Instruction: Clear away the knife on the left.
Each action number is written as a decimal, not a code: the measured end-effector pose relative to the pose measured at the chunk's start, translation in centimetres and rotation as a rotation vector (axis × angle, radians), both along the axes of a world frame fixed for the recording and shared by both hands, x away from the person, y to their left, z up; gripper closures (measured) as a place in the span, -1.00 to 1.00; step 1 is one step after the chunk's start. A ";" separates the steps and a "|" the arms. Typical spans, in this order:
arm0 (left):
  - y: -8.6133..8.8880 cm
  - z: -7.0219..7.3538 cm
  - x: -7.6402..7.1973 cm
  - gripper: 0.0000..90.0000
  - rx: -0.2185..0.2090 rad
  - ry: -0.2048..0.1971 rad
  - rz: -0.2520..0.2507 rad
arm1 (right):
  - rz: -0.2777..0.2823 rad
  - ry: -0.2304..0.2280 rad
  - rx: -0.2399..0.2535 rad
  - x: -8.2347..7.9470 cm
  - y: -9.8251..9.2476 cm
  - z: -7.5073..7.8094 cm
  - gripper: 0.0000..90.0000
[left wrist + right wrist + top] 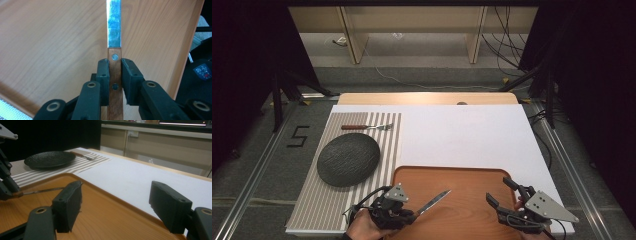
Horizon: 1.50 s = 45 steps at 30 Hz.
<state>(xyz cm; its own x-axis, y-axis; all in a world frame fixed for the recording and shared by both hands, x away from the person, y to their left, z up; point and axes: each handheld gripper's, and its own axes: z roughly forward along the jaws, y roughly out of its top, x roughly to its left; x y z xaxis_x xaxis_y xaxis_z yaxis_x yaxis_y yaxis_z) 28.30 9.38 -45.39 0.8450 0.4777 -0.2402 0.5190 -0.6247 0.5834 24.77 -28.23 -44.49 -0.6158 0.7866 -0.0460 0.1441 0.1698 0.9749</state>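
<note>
Jaws of the left gripper [115,75] clamp a knife [114,32]; the right gripper [120,207] gapes wide, empty.

Dark textured plate [348,160] sits upright on striped placemat [327,210] at table left; fork [367,127] with brown handle lies on the mat just beyond the plate, apart from it, tines toward table centre. Placemat rests on white sheet [462,135] covering most of the wooden tabletop [427,98], whose far edge stays bare. Off the table: floor marking "5" [298,136] at left, loose cables [507,45] at far right, pale shelving [412,30] behind
</note>
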 end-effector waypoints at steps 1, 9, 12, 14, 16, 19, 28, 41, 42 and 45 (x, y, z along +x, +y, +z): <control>0.0 -0.1 0.0 0.71 0.000 0.011 -0.002 | 0.000 0.001 0.000 0.0 0.0 0.0 -0.39; -0.2 -1.1 0.5 0.70 0.008 0.048 0.017 | 0.000 0.001 0.000 0.0 0.0 0.0 -0.39; -0.2 -1.4 0.6 0.70 0.008 0.054 0.023 | 0.001 0.000 -0.001 0.0 0.0 0.0 -0.39; -0.2 -1.5 0.6 0.69 0.003 0.059 0.026 | 0.000 0.001 0.002 0.0 0.0 0.0 -0.39; -0.1 -1.6 0.7 0.67 -0.003 0.061 0.021 | 0.001 0.002 0.001 0.0 0.0 0.0 -0.39; -0.1 -1.5 0.9 0.39 -0.034 0.051 0.040 | 0.000 0.002 0.002 0.0 0.0 0.0 -0.39; 0.0 -0.3 0.4 -0.47 -0.103 -0.074 0.066 | -0.001 0.002 0.002 0.0 0.0 0.0 -0.39; -1.3 0.6 -0.9 -0.30 -0.176 -0.214 -0.047 | -0.001 0.003 0.000 0.0 0.0 -0.1 -0.39; -1.5 0.6 -1.0 -0.22 -0.173 -0.214 -0.056 | -0.001 0.003 0.000 0.1 0.0 -0.1 -0.39; -2.0 0.3 -1.1 0.08 -0.149 -0.207 -0.076 | -0.001 0.002 -0.001 0.1 0.0 -0.1 -0.39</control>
<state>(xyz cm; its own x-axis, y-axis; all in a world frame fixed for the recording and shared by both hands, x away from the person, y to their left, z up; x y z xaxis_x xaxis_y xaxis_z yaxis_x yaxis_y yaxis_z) 27.15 7.41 -45.06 0.9157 0.3831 -0.1216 0.3338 -0.5563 0.7610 24.82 -28.25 -44.57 -0.6153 0.7870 -0.0451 0.1464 0.1703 0.9744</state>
